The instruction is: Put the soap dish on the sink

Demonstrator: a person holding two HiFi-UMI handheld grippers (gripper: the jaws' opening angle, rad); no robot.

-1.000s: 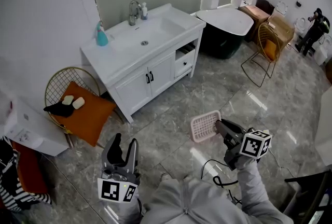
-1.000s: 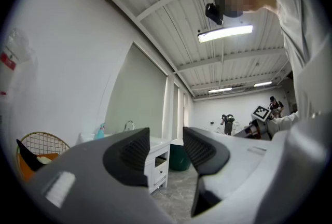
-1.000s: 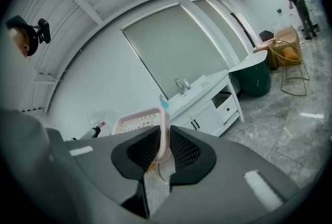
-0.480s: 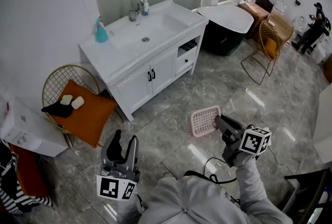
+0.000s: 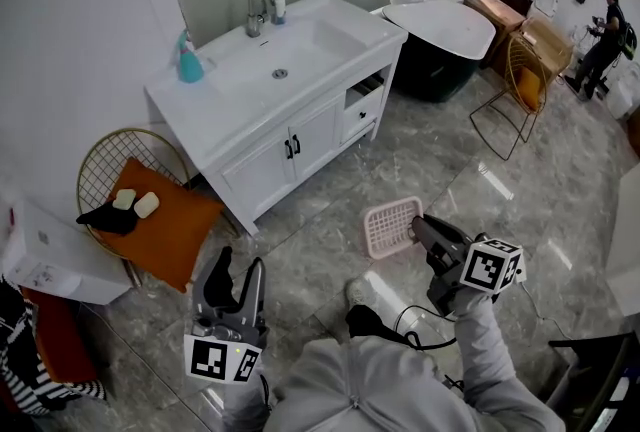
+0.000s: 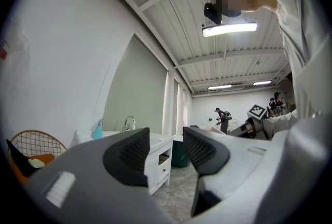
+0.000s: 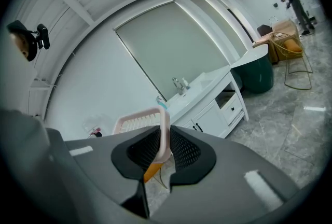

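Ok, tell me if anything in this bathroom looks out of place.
Two pale bars, probably soap, lie on a dark cloth on the orange chair cushion, not at the sink. The pink soap dish is held by its rim in the right gripper, over the floor. Nothing looks spilled or broken.

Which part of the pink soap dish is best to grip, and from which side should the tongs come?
Grip the thin rim of the soap dish, coming at one edge from outside, one jaw inside the tray and one outside. It is a shallow slotted tray, probably too wide to span, but its rim fits between the jaws. The right tongs hold it so now.
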